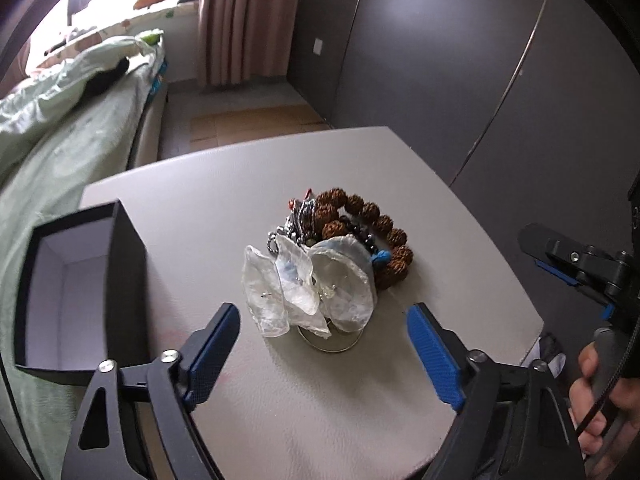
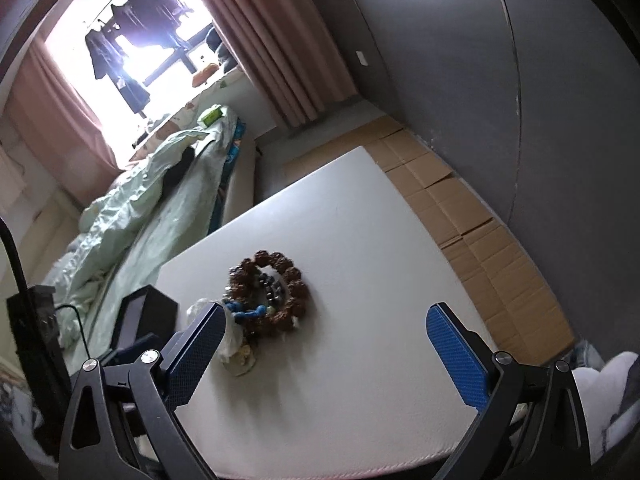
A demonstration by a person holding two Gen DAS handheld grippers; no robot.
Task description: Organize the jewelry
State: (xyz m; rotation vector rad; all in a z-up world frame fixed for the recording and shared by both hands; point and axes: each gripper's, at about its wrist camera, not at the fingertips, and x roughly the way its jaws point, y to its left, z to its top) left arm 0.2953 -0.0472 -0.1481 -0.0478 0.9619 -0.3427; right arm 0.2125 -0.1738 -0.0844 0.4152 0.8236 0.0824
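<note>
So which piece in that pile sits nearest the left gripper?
The clear plastic bags, at the pile's near edge before the left gripper; the brown bead bracelet lies farther back.

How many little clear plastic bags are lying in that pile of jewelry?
3 that I can make out: left bag, middle bag, right bag, overlapping at the pile's near edge. More may be hidden underneath.
</note>
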